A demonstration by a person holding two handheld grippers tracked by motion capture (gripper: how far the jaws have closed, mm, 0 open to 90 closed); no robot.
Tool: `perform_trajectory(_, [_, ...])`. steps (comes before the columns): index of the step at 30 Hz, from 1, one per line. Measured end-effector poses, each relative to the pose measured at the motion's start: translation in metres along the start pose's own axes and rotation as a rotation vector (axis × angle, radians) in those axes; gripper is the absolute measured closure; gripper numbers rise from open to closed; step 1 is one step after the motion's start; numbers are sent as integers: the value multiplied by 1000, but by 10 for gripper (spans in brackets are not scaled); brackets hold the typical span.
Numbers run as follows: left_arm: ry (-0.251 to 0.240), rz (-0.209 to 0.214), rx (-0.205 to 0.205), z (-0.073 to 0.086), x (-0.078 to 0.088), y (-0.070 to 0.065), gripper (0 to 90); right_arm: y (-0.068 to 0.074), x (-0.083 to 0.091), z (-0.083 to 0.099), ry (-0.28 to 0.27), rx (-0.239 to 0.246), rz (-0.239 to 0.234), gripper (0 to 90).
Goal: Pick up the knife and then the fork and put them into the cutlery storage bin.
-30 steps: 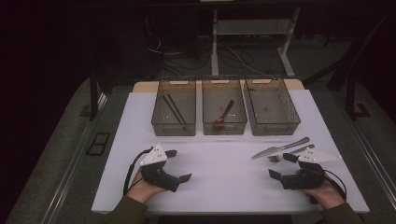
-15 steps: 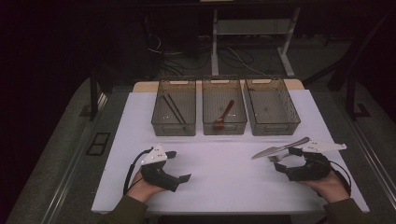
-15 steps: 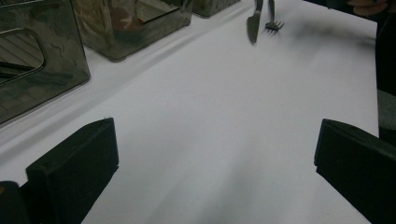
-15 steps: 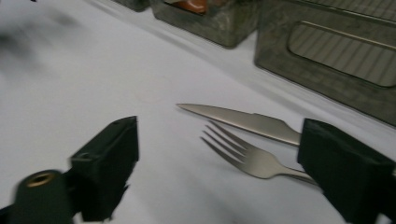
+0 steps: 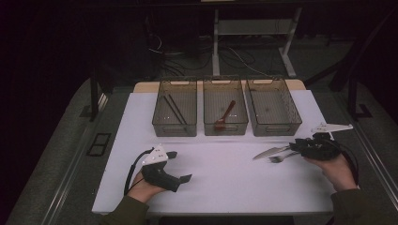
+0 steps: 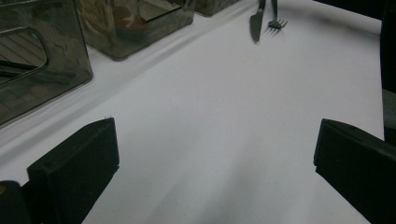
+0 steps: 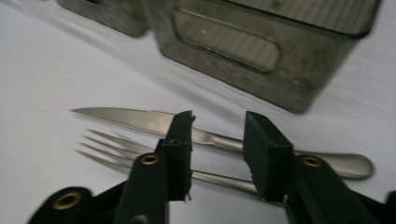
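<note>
high view: white smooth tabletop [image 5: 225, 178], three clear ribbed plastic bins [image 5: 226, 112] in a row at the far edge. right hand-held gripper [image 5: 296, 147] near the right edge, black jaws narrowed after closing just now, a gap left between them. right gripper view: jaws straddling the slim steel fork [image 7: 116, 149] handle, pads not seen pressing; flat-bladed steel knife [image 7: 140, 119] just beyond, parallel, round-ended handle. fork [image 5: 278, 159] and knife [image 5: 267, 152] flat on the tabletop, in front of the right bin. left hand-held gripper [image 5: 180, 166] wide apart, holding nothing, blocky matte pads [image 6: 79, 154] over bare tabletop.
</note>
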State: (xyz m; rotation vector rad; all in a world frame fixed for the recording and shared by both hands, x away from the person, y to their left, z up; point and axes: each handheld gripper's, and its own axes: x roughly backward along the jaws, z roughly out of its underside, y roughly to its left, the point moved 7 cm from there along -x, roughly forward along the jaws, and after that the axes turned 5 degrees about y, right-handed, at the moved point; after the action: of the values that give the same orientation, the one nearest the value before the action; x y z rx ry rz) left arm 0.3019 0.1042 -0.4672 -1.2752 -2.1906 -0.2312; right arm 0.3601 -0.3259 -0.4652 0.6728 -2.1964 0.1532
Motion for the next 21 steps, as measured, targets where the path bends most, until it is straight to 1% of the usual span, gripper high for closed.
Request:
perform_trajectory(1, [1,0,2,0,0,0,0,-5,-2,1,13,-2,10,691])
perform_trajectory(2, [1,0,1,0,-1,0,0,-8,-3,2,24,-9,9,721])
perform_trajectory(4, [3,1,1,1,-1,0,0,-16,-6,4,50,-5,23,775])
perform_trajectory(7, [7,0,-1,1,-1,0,0,-24,-10,8,81,-16,26,852])
perform_trajectory(9, [12,3,0,1,-2,-1,0,-28,-11,10,97,-20,31,889])
perform_trajectory(12, [17,5,-6,2,-3,-1,0,-32,-14,14,114,-14,38,899])
perform_trajectory(15, [20,7,-4,2,-3,-2,0,-33,-17,16,133,-6,49,900])
perform_trajectory(21, [21,9,-5,2,-3,-2,0,-34,-21,17,155,3,71,900])
